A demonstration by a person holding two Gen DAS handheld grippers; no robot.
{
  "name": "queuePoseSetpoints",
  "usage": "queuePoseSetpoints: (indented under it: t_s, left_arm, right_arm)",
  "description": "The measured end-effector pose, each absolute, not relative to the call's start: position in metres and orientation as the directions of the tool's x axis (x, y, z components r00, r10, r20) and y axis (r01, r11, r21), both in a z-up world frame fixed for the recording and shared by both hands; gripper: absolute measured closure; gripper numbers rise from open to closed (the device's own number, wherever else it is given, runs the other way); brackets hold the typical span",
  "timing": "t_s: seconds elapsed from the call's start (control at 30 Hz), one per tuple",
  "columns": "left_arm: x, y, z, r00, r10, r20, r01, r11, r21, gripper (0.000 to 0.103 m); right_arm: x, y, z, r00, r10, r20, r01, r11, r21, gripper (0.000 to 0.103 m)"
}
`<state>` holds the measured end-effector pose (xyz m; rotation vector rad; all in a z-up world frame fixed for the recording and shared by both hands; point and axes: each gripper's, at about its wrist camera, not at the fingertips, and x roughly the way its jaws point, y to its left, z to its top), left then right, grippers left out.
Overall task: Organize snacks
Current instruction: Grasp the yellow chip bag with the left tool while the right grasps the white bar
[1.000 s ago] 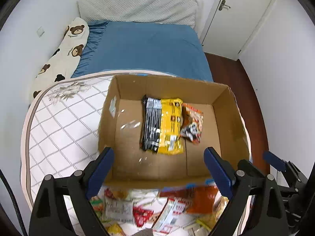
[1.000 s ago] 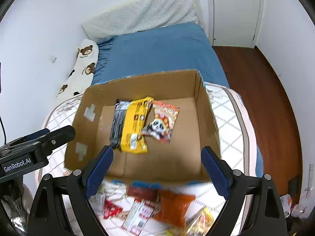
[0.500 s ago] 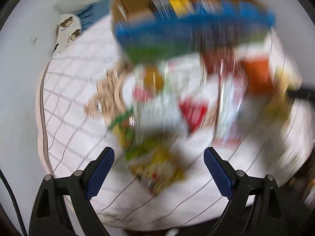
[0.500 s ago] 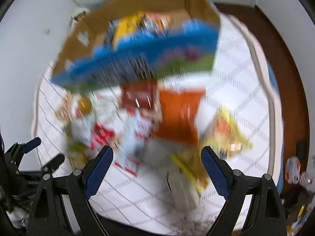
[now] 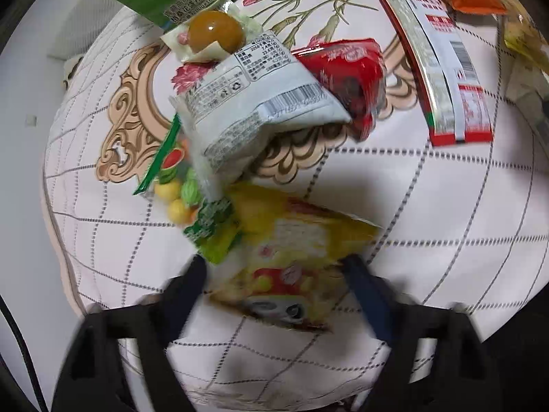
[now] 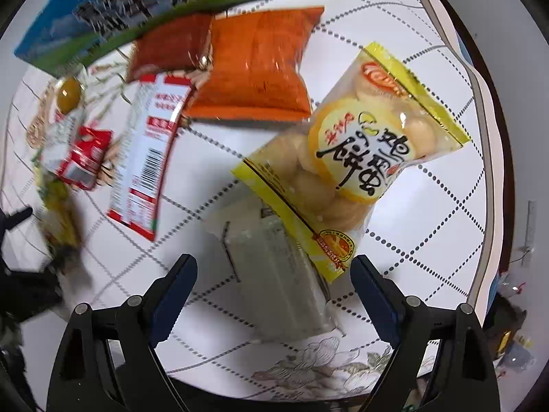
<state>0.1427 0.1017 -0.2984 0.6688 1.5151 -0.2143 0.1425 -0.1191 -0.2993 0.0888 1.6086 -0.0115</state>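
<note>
Snacks lie scattered on the quilted bed cover [image 6: 429, 206] in front of the printed cardboard box [image 6: 171, 3], and both cameras, which a second ago looked down into that box, now face the loose packets. The left gripper [image 5: 274, 274] has dropped over a yellow packet [image 5: 295, 257], its fingers [image 5: 192, 285] spread on either side; motion blur makes contact hard to judge, though it probably has no grip yet. The right gripper [image 6: 274, 274] hangs open above a clear wrapped pack [image 6: 274, 267] partly tucked under the yellow biscuit bag [image 6: 360, 158]. The swing suggests fresh picks are starting, with most packets, such as the orange bag [image 6: 254, 65], yet to be boxed.
</note>
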Motion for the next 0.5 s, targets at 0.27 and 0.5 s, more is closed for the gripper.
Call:
queuePoseSetpoints:
  t_s: [0.27, 0.5]
  left_arm:
    - [0.162, 0.135, -0.306, -0.143, 0.015, -0.990, 0.110, 0.994, -0.001, 0.049]
    - [0.173, 0.181, -0.316, -0.204, -0.224, -0.953, -0.150, 0.969, -0.196, 0.041]
  right_arm:
    - [0.124, -0.121, -0.317, -0.080, 0.129, -0.988, 0.134, 0.984, 0.117, 0.043]
    - [0.122, -0.118, -0.324, -0.123, 0.256, -0.959, 0.192, 0.954, 0.230, 0.032]
